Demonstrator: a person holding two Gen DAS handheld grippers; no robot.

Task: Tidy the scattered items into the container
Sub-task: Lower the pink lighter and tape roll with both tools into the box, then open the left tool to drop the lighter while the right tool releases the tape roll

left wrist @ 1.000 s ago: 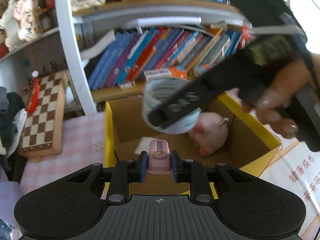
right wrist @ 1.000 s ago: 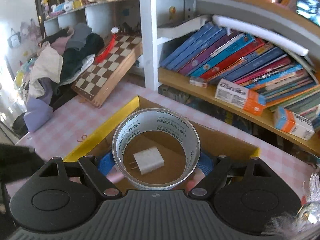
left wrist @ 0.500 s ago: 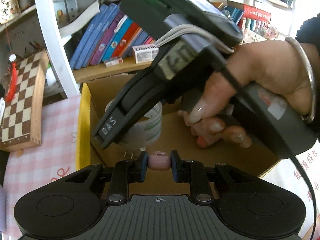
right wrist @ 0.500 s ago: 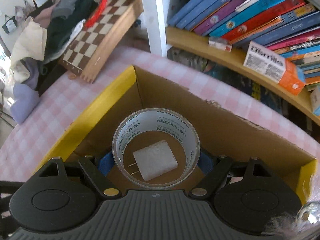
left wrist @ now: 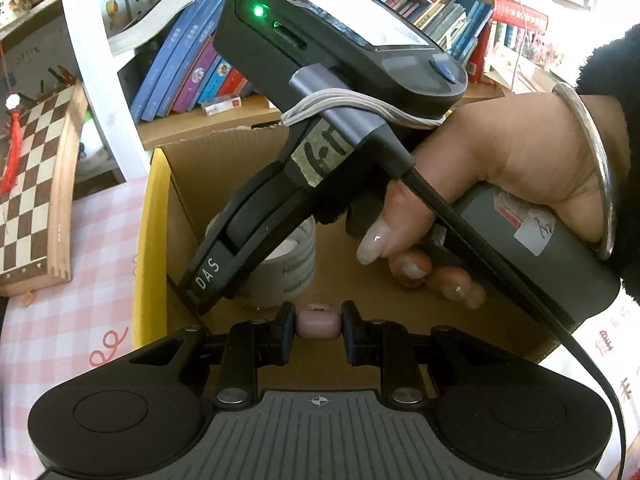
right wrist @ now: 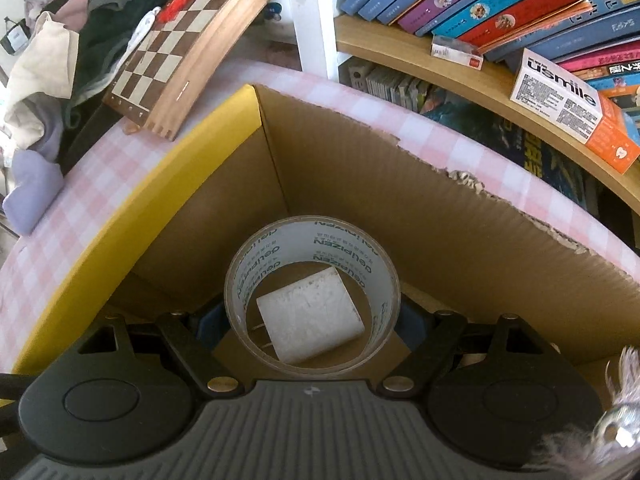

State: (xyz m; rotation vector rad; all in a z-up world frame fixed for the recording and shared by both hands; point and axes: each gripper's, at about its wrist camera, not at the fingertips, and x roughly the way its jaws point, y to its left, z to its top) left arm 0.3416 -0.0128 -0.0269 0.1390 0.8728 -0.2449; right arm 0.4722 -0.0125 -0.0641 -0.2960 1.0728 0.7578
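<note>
My left gripper (left wrist: 318, 326) is shut on a small pink case (left wrist: 318, 322) and holds it over the near edge of the open cardboard box (left wrist: 168, 216) with a yellow rim. My right gripper (right wrist: 312, 320) is shut on a roll of clear tape (right wrist: 320, 240), held low inside the box's left corner (right wrist: 276, 152). A white plug charger (right wrist: 310, 314) lies on the box floor, seen through the roll. In the left wrist view the right gripper's body and the hand fill the middle, with the tape roll (left wrist: 292, 264) under them.
The box stands on a pink checked tablecloth (right wrist: 100, 184). A folded chessboard (right wrist: 188, 36) leans at the left, with a pile of clothes (right wrist: 48, 60) beyond. A white shelf post (left wrist: 100, 80) and a shelf of books (right wrist: 520, 12) stand right behind the box.
My right gripper has gone down into the box's left corner with the tape roll. My left gripper has moved closer over the box, still holding the pink case.
</note>
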